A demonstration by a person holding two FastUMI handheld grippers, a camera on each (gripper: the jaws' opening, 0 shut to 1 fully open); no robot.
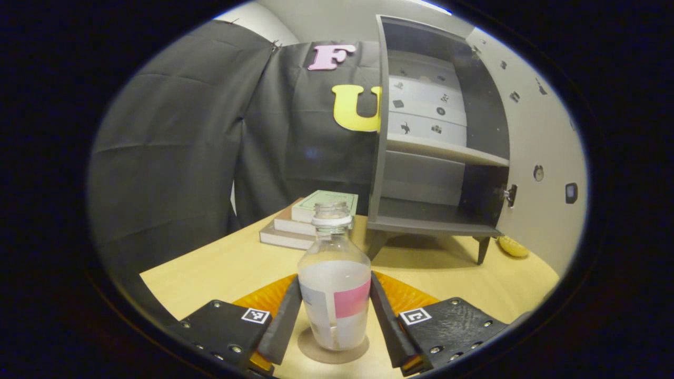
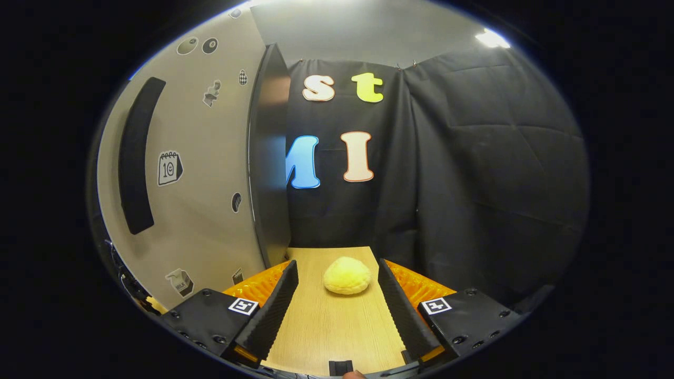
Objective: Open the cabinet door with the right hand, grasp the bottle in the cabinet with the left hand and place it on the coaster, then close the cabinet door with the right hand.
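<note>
- Now, in the left gripper view, the left hand-held gripper [image 1: 335,310] has its two fingers on either side of a clear glass bottle with a white neck ring and a pink-and-white label [image 1: 335,295]; the fingers sit right against the bottle's sides, though whether both truly press on it I cannot tell.
- The bottle stands upright on a round brown coaster [image 1: 333,351], which lies flat on the light wooden desk [image 1: 210,268].
- Behind the bottle, a small stack of books with a pale green one on top [image 1: 308,220] rests on the desk, near the left foot of the cabinet.
- The grey cabinet on short legs [image 1: 421,158] stands on the desk to the right; its pale door with small stickers [image 1: 532,158] is swung open, showing a bare shelf and a bare bottom compartment.
- A yellow, rounded soft object [image 1: 513,246] lies on the desk under the open door's lower edge.
- In the right gripper view, the right hand-held gripper [image 2: 337,310] is spread wide with nothing between its fingers, low over the desk.
- Ahead of it, the same yellow object lies on the desk, apart from both fingers.
- To its left, the open cabinet door shows its outer face, with a long dark handle [image 2: 136,158].
</note>
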